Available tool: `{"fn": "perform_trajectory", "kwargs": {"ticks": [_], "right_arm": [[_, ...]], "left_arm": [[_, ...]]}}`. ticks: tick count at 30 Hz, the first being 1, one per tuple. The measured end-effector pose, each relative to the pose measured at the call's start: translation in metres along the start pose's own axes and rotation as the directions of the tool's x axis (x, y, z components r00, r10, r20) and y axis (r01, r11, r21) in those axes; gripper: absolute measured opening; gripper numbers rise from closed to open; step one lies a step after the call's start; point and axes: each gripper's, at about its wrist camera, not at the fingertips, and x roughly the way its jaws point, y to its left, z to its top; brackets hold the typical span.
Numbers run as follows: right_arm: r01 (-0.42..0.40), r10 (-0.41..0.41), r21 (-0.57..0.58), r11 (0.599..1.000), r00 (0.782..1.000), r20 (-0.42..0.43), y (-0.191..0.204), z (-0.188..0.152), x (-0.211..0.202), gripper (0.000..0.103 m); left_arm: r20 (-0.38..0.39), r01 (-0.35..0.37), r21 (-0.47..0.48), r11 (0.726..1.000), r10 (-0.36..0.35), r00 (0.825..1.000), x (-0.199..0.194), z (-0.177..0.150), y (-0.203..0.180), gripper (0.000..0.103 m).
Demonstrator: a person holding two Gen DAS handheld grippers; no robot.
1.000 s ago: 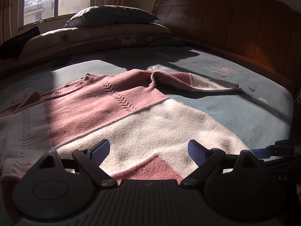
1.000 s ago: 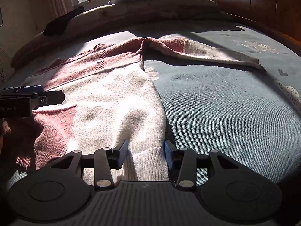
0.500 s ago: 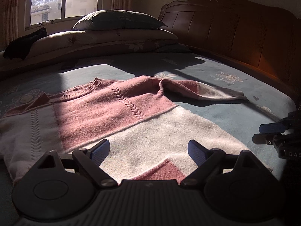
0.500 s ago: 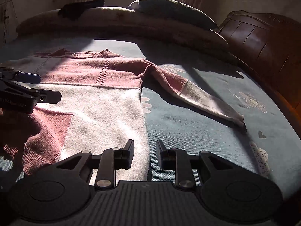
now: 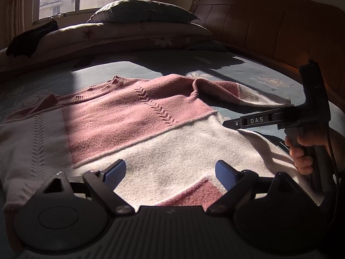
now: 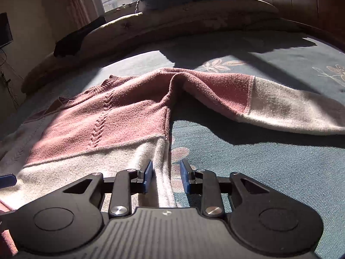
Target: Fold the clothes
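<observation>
On the bed with the blue-grey floral sheet (image 5: 254,71), a pink and cream knitted sweater (image 5: 138,116) lies flat, front up, one sleeve (image 6: 269,103) stretched out to the right. Left claw (image 5: 169,173): jaws spread wide above the cream lower part of the sweater, nothing between them. Right claw (image 6: 166,176): jaws partly apart and just opened a little further, straddling the sweater's side seam edge without pressing it. A person's hand (image 5: 301,153) grips the right claw's handle. Pillows (image 5: 142,13) sit near the wooden headboard (image 5: 269,21)
</observation>
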Motion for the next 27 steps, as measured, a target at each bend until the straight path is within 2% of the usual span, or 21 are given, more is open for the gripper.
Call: {"fn": "perform_trajectory", "kwargs": {"ticks": [2, 3, 4, 9, 12, 17, 20, 22, 23, 24, 27], "right_arm": [[0.031, -0.031, -0.088, 0.996, 1.000, 0.003, 0.014, -0.002, 0.000, 0.029], [0.046, -0.046, -0.133, 0.990, 0.999, 0.003, 0.022, -0.003, 0.000, 0.018], [0.060, -0.060, -0.168, 0.984, 0.998, 0.003, 0.028, -0.003, -0.001, 0.016], [0.170, -0.165, -0.218, 0.961, 0.985, 0.041, 0.027, 0.006, -0.007, 0.006], [0.145, -0.147, -0.164, 0.976, 0.989, 0.000, 0.013, 0.009, -0.016, 0.007], [0.158, -0.158, -0.026, 0.987, 0.987, 0.035, -0.012, 0.005, -0.069, 0.012], [0.222, -0.222, 0.003, 0.975, 0.974, -0.036, -0.021, -0.026, -0.098, 0.012], [0.205, -0.201, 0.046, 0.978, 0.976, -0.078, -0.023, -0.050, -0.117, 0.013], [0.203, -0.197, 0.067, 0.977, 0.976, -0.093, -0.024, -0.061, -0.126, 0.017], [0.214, -0.206, 0.085, 0.973, 0.974, -0.094, -0.023, -0.070, -0.134, 0.021], [0.227, -0.217, 0.139, 0.964, 0.972, -0.087, -0.023, -0.091, -0.155, 0.023]], "left_arm": [[-0.010, -0.006, -0.008, 1.000, 0.006, 1.000, 0.004, 0.000, 0.002, 0.090], [-0.014, -0.009, -0.011, 1.000, 0.009, 1.000, 0.006, 0.000, 0.002, 0.090], [-0.017, -0.011, -0.011, 1.000, 0.011, 1.000, 0.007, 0.000, 0.002, 0.090], [-0.008, -0.003, -0.002, 1.000, 0.003, 1.000, 0.005, 0.000, 0.000, 0.090], [-0.008, -0.006, -0.001, 1.000, 0.006, 1.000, 0.004, 0.000, 0.000, 0.090], [0.012, -0.001, -0.002, 1.000, 0.001, 1.000, -0.004, 0.002, -0.001, 0.090], [0.020, 0.006, 0.005, 1.000, -0.006, 1.000, -0.009, 0.004, -0.005, 0.090], [0.022, 0.027, 0.016, 1.000, -0.027, 0.999, -0.012, 0.004, -0.010, 0.090], [0.022, 0.042, 0.023, 0.999, -0.042, 0.999, -0.014, 0.004, -0.014, 0.090], [0.021, 0.060, 0.036, 0.998, -0.060, 0.998, -0.016, 0.004, -0.019, 0.090], [0.009, 0.134, 0.135, 0.982, -0.136, 0.991, -0.021, 0.000, -0.051, 0.090]]}}
